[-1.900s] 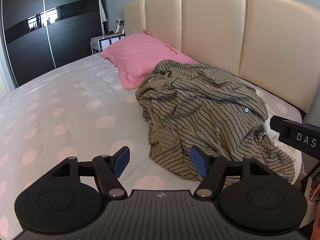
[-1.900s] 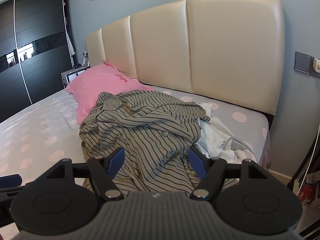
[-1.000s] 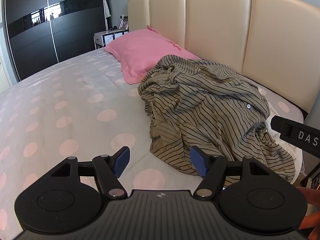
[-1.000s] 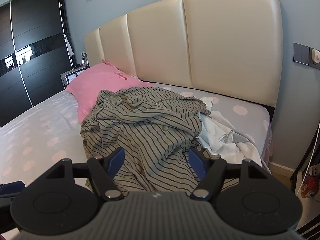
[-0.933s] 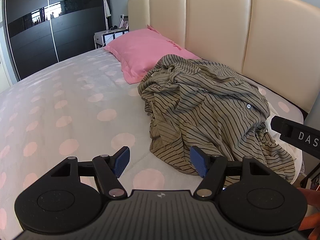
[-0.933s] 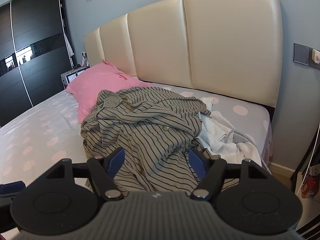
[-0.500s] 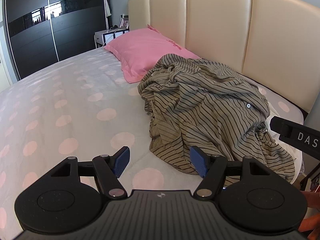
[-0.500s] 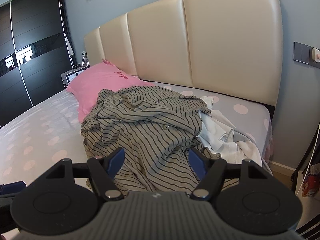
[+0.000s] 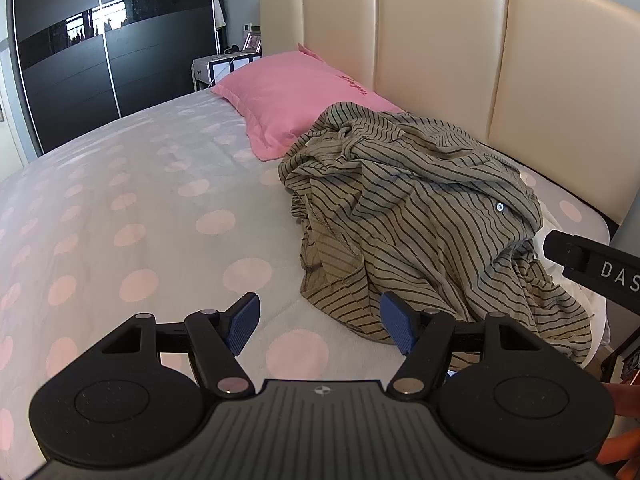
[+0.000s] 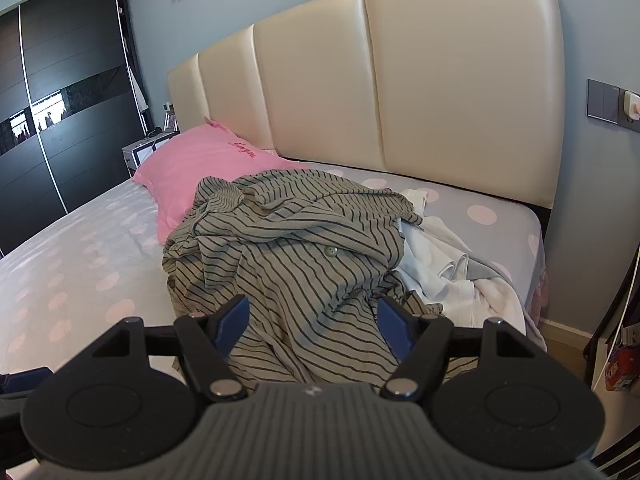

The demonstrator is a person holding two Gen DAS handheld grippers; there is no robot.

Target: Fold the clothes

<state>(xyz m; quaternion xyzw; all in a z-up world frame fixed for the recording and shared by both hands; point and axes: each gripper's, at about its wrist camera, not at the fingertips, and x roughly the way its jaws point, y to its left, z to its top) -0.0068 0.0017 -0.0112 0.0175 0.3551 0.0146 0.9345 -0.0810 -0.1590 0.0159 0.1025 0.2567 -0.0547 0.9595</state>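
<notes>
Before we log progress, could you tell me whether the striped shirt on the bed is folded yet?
Not folded: the striped shirt lies crumpled in a heap on the bed, creased and bunched, partly over white clothing. Neither gripper touches it.

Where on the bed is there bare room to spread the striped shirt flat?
The polka-dot bed sheet lies bare left of the crumpled olive striped shirt and the pink pillow. It is crowded right of the shirt, where white clothes pile by the edge.

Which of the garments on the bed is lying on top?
The striped olive shirt lies on top; the white garment pokes out from under its right side, nearer the bed's edge.
</notes>
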